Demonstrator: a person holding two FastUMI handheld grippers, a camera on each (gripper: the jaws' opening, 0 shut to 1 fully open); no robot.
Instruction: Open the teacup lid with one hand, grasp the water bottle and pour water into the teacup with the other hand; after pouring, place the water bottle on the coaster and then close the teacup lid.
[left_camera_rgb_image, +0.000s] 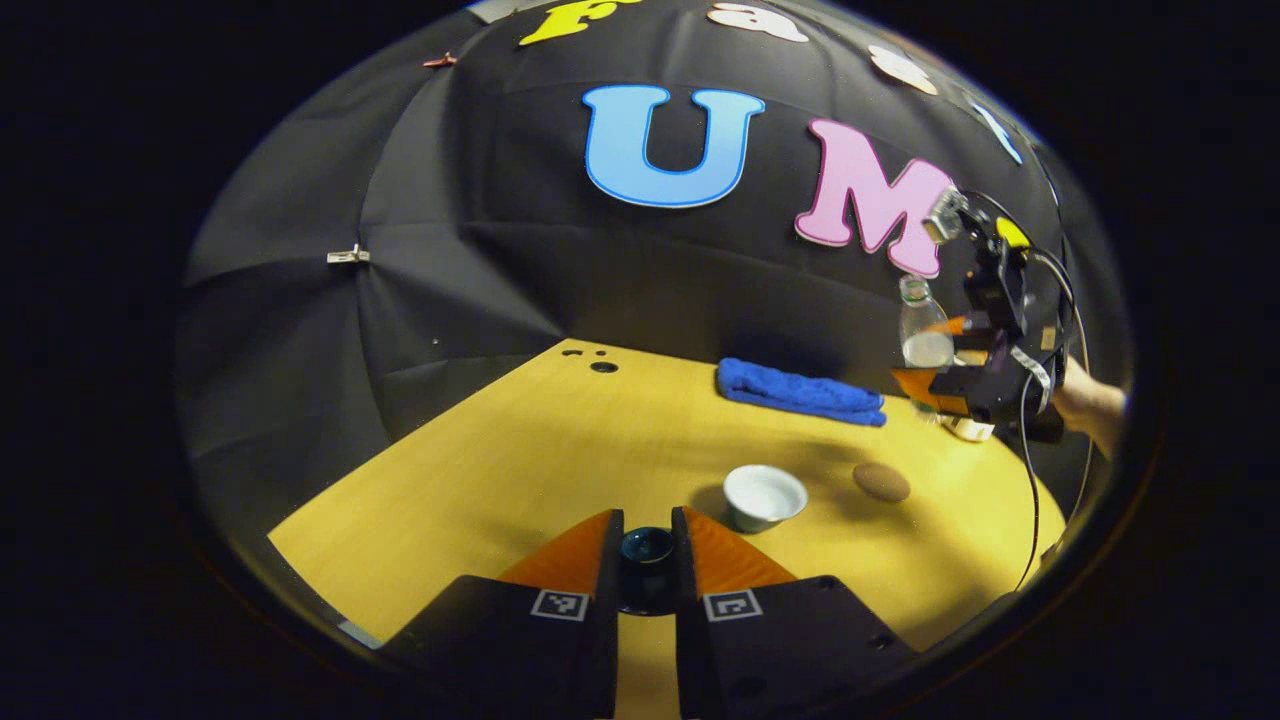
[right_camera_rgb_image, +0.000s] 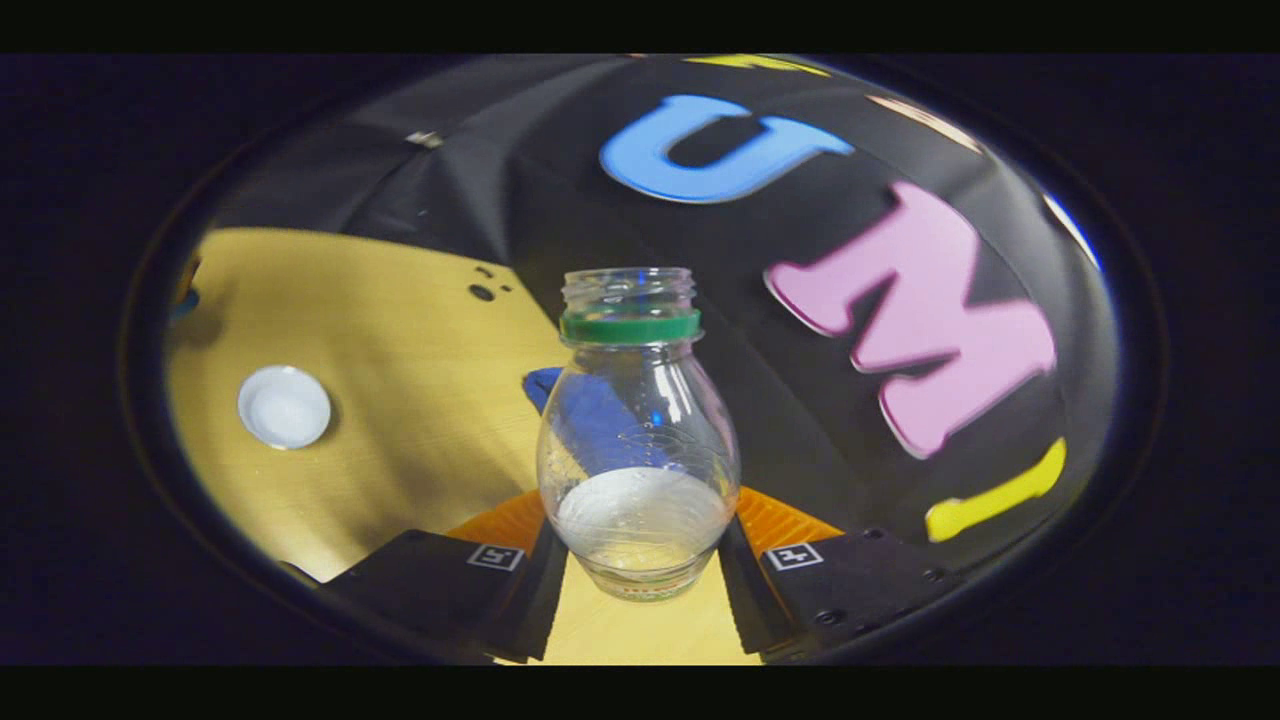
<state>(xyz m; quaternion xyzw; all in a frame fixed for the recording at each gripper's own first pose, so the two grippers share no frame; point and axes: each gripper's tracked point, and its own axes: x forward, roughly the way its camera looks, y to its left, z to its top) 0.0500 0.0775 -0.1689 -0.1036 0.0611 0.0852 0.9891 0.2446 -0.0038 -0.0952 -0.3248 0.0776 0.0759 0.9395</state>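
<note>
At about one o'clock from the open cup (left_camera_rgb_image: 764, 495), the right gripper (right_camera_rgb_image: 640, 545) holds the bottle (right_camera_rgb_image: 638, 440) off the table (left_camera_rgb_image: 480, 470), fingers clamped on its lower body. Part-filled clear plastic, it is probably light, slick and easily squeezed; the low grip suits tipping. The left gripper (left_camera_rgb_image: 646, 560) pinches the dark lid (left_camera_rgb_image: 646, 548). The coaster (left_camera_rgb_image: 881, 481) lies at three o'clock of the cup.

Teacup (left_camera_rgb_image: 764, 495) on table (left_camera_rgb_image: 500, 470), coaster (left_camera_rgb_image: 881, 481) beside, towel (left_camera_rgb_image: 800, 392) behind.
</note>
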